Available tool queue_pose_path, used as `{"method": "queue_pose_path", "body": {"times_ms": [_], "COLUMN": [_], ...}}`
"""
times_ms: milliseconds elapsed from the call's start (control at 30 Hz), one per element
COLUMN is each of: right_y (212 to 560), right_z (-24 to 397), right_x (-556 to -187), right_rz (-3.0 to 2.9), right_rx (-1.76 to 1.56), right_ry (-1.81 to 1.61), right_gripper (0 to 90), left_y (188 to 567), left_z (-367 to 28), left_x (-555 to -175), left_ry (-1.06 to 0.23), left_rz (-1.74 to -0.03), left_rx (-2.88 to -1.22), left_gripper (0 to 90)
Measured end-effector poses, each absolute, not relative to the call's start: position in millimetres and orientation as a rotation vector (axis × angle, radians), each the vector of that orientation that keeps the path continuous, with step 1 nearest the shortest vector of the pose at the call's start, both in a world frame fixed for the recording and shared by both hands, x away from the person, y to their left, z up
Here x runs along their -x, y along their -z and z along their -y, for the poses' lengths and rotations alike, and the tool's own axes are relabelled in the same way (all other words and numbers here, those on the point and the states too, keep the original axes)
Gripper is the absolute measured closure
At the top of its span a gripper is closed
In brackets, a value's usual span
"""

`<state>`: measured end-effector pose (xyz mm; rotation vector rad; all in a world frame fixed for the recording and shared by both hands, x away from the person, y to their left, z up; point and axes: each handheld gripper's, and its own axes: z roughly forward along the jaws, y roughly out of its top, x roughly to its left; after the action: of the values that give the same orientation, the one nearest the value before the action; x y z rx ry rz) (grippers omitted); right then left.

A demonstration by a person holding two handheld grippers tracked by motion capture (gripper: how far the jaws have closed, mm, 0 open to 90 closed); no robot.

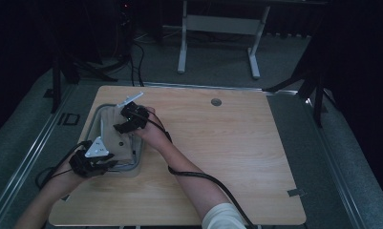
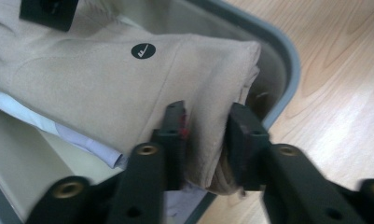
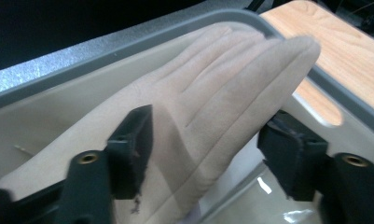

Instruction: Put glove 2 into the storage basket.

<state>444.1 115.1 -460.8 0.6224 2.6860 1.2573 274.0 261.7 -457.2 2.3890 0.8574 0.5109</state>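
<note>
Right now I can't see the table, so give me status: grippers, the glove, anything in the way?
Left gripper astride the beige suede glove's cuff. Right gripper open astride its fingers. Glove lies in the grey-rimmed plastic tray. Nothing in the way.

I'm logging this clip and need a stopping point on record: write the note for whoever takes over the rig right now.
Left gripper: jaws around the cuff end of the beige glove, pads at the fabric; whether they still press I cannot tell.
Right gripper: open, jaws either side of the glove's finger end, right pad clear of it.
Glove lies in the grey tray at the table's left side, on a white sheet; its fingertips reach up over the far rim.
Done: glove is in the tray.
Left, as I judge it: free both grippers and back them out.
</note>
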Motion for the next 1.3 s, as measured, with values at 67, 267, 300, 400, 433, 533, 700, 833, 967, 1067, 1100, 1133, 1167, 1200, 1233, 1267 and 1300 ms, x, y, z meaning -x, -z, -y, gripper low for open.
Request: {"method": "queue_pose_path", "body": {"times_ms": [67,267,300,400,433,533,700,833,967,1067,1100,1133,1167,1200,1233,1267,1300], "right_y": [456,447,447,446,446,446,448,454,460,465,467,467,468,471,472,473,475], "right_z": [-109,-89,-86,-76,-72,-60,-41,-23,-8,5,9,9,13,20,24,28,32], "right_x": [-443,-438,-437,-431,-429,-424,-419,-416,-413,-412,-412,-412,-412,-412,-411,-410,-409], "right_rz": [-2.69,-2.696,-2.687,-2.686,-2.683,-2.683,-2.683,-2.683,-2.673,-2.666,-2.665,-2.665,-2.664,-2.66,-2.656,-2.651,-2.648], "right_rx": [-0.629,-0.612,-0.606,-0.584,-0.573,-0.568,-0.563,-0.563,-0.584,-0.604,-0.607,-0.607,-0.613,-0.627,-0.633,-0.635,-0.638], "right_ry": [-1.297,-1.357,-1.351,-1.358,-1.354,-1.355,-1.344,-1.323,-1.325,-1.313,-1.314,-1.314,-1.305,-1.302,-1.301,-1.3,-1.297], "right_gripper": [21.0,14.3,14.3,14.2,14.2,14.3,14.4,14.4,14.5,14.6,14.6,14.6,14.6,14.6,14.6,14.6,14.6], "left_y": [452,436,435,434,435,438,440,444,450,454,455,455,458,459,460,462,464], "left_z": [-262,-257,-255,-245,-240,-225,-209,-195,-183,-172,-168,-168,-162,-159,-156,-152,-149], "left_x": [-273,-271,-271,-270,-270,-268,-268,-270,-269,-269,-269,-269,-269,-269,-269,-270,-270], "left_ry": [-0.506,-0.449,-0.44,-0.386,-0.37,-0.375,-0.391,-0.365,-0.349,-0.33,-0.318,-0.318,-0.315,-0.306,-0.301,-0.3,-0.303], "left_rz": [-0.871,-0.897,-0.891,-0.861,-0.845,-0.807,-0.777,-0.752,-0.724,-0.702,-0.697,-0.697,-0.682,-0.677,-0.672,-0.668,-0.664], "left_rx": [-2.347,-2.209,-2.189,-2.155,-2.139,-2.132,-2.056,-2.052,-2.064,-2.073,-2.073,-2.073,-2.081,-2.083,-2.084,-2.085,-2.084], "left_gripper": [55.4,26.1,24.9,16.2,16.1,15.0,15.1,15.1,15.1,15.1,15.1,15.1,15.1,15.1,15.1,15.1,15.1]}}
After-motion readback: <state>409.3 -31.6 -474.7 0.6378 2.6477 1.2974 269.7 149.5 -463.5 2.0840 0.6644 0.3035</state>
